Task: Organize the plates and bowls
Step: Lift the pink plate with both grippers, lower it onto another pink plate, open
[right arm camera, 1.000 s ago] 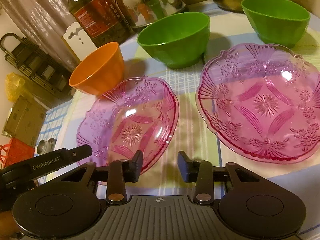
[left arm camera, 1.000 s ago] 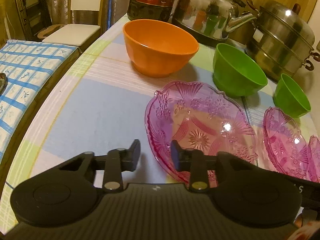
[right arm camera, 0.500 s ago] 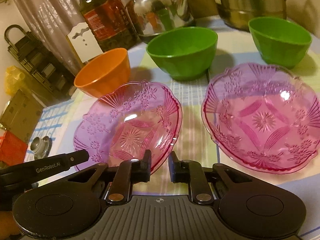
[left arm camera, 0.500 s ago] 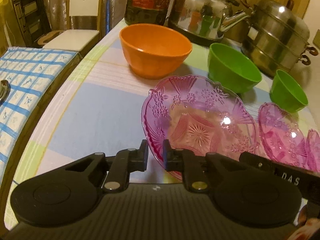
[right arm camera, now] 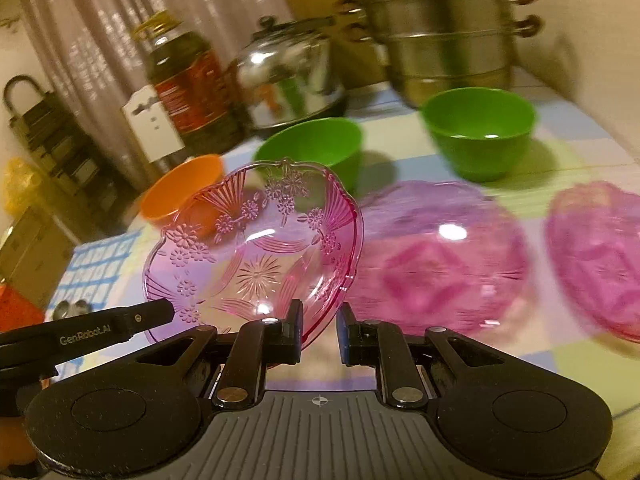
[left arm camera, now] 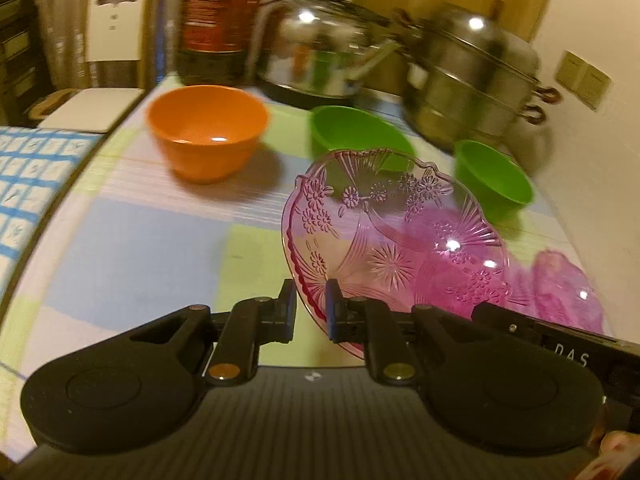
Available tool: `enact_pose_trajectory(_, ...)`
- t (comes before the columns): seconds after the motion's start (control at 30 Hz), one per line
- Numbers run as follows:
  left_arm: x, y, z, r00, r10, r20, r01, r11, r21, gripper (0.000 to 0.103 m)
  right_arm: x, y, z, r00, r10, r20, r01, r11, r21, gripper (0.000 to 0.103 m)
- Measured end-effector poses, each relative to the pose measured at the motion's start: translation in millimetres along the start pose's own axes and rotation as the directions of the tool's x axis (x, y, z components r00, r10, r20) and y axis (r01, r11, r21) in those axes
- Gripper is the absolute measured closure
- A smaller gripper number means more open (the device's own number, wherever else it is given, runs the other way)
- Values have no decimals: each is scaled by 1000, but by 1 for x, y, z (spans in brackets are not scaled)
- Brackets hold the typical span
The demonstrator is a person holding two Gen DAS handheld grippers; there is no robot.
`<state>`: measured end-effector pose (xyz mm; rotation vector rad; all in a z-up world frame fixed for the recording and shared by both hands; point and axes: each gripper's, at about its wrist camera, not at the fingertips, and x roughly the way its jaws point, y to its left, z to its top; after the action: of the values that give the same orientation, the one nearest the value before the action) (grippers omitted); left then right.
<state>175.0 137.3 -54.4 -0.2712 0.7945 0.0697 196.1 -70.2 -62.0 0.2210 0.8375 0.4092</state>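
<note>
Count by kind:
- Pink plates: three, (right arm camera: 256, 256), (right arm camera: 436, 256), (right arm camera: 600, 256).
- Green bowls: two, (right arm camera: 316, 148), (right arm camera: 480, 128).
- Orange bowl (right arm camera: 176, 196): one.
- Kettle (right arm camera: 288, 76): one.
- Steamer (right arm camera: 444, 28): one.
- Bottle (right arm camera: 184, 80): one.

A dark oil bottle (left arm camera: 222, 20) with a red label stands at eleven o'clock on the checked tabletop (left arm camera: 132, 240); a steel kettle (left arm camera: 316, 60) (blurred) sits at twelve, a stacked steamer pot (left arm camera: 472, 80) at one, a white chair (left arm camera: 114, 24) beyond.
</note>
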Motion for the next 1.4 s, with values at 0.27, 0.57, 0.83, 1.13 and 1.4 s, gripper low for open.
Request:
enact_pose_trajectory(0.27, 32, -55, 5, 997, -75, -26, 77, 995, 69, 90, -19, -49, 9, 994, -104, 34, 101, 992, 72, 86)
enact_pose_trajectory(0.57, 70, -80, 5, 995, -73, -73, 80, 992, 100, 90, -3, -87, 12, 988, -152, 7, 150, 980, 127, 86)
enact_pose_trajectory(0.83, 84, -87, 3, 995, -48, -88, 58, 992, 110, 89, 9, -94, 13, 984, -178, 1, 176, 977, 119, 86)
enact_pose_trajectory(1.13, 87, -89, 2, 995, -40, -92, 50, 993, 110, 89, 12, -90, 13, 981, -193, 7, 192, 978, 81, 85)
enact_pose_trajectory(1.4, 89, -87, 1, 996, 22, -84, -12, 993, 114, 81, 15, -80, 11, 969, -247, 29, 247, 969, 2, 67)
